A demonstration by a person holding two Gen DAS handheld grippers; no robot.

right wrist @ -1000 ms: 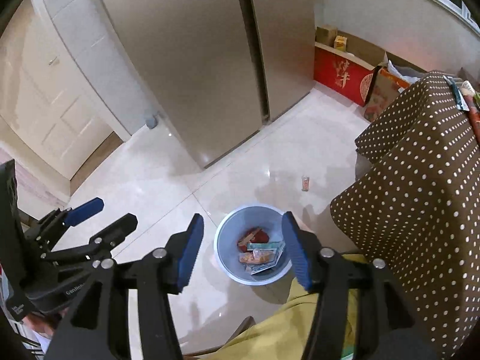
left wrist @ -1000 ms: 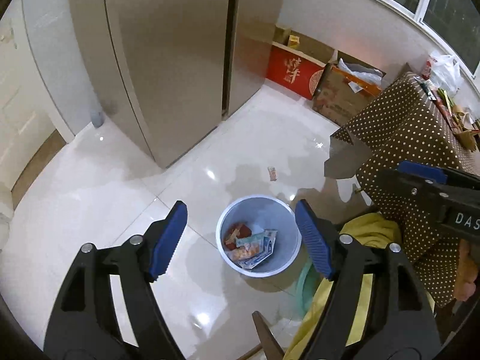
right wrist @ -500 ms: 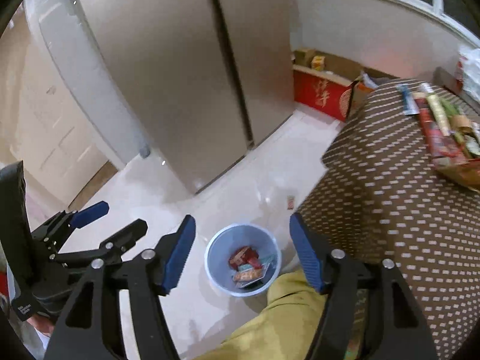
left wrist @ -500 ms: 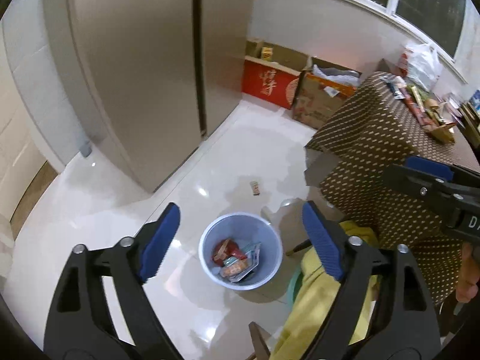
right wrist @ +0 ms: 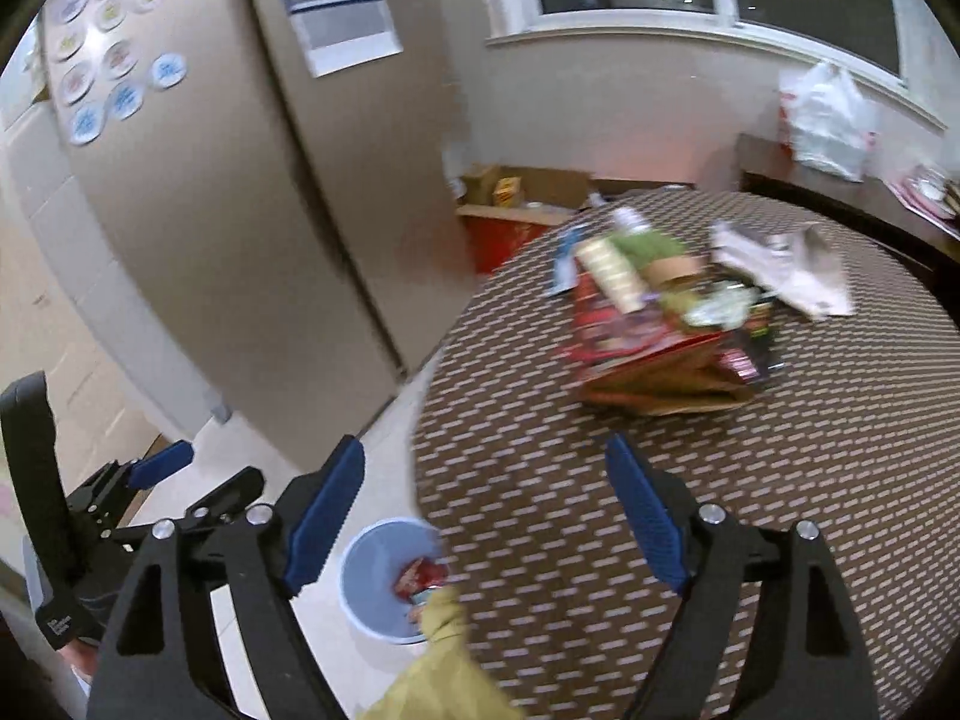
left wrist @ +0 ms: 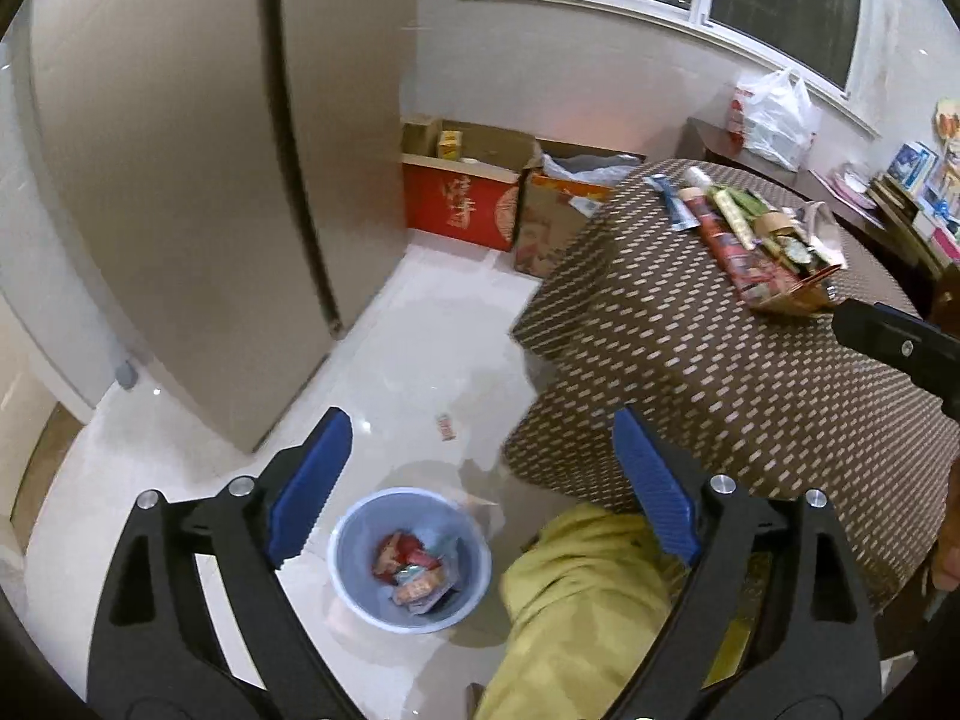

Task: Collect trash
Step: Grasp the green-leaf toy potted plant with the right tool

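Observation:
A pale blue waste bin (left wrist: 359, 552) stands on the white floor and holds several wrappers (left wrist: 414, 570). It also shows in the right wrist view (right wrist: 366, 576). My left gripper (left wrist: 480, 486) is open and empty, high above the bin. My right gripper (right wrist: 486, 510) is open and empty above the near edge of the dotted brown table (right wrist: 750, 480). A pile of wrappers and packets (right wrist: 654, 318) lies on the table, also seen in the left wrist view (left wrist: 744, 234). A small scrap (left wrist: 445, 426) lies on the floor beyond the bin.
A tall beige fridge (left wrist: 210, 180) stands at the left. Cardboard boxes (left wrist: 474, 192) sit against the far wall. A white plastic bag (left wrist: 771, 120) lies on a dark sideboard. A yellow cloth (left wrist: 576, 600) hangs beside the bin. The left gripper shows at the right wrist view's left edge (right wrist: 162, 468).
Both grippers have risen and tilted up from the bin toward the table. The table top and its pile of wrappers have come into view; the bin has dropped lower in both views.

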